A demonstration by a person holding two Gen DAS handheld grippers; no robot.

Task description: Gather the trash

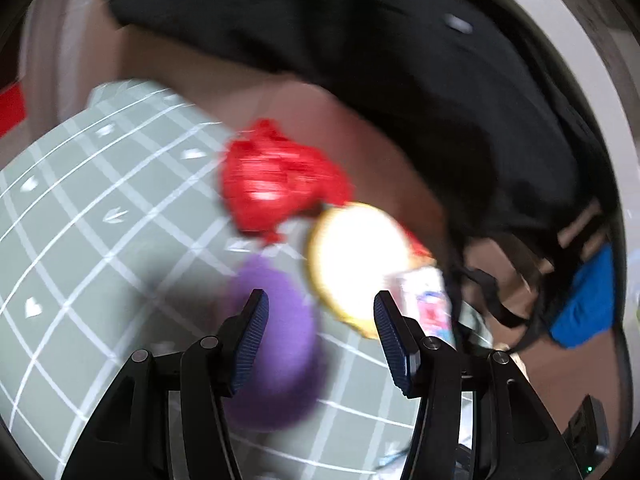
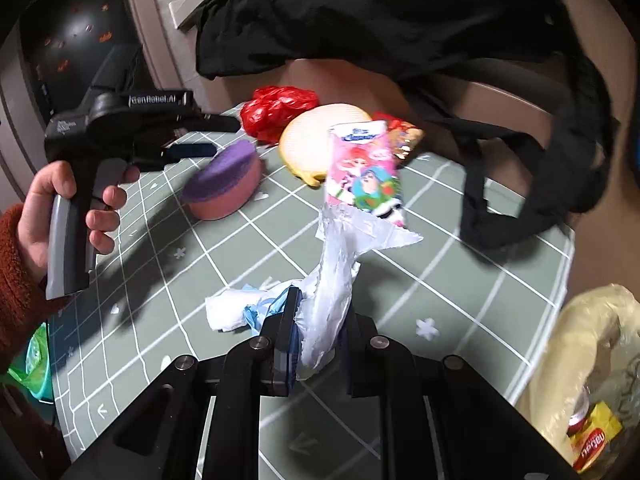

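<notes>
Sponge [image 2: 224, 180] left of lid [image 2: 316, 140], bag [image 2: 280, 112] behind, on table [image 2: 460, 300].

A purple-and-pink sponge [image 2: 224, 180] lies on the green grid tablecloth [image 2: 460, 280] near a yellow lid [image 2: 308, 140], under a black garment [image 2: 400, 20].

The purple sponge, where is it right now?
In the right wrist view, the sponge lies on the table left of centre, just beyond the open left gripper, with the red bag behind it and the yellow disc on its right.
</notes>
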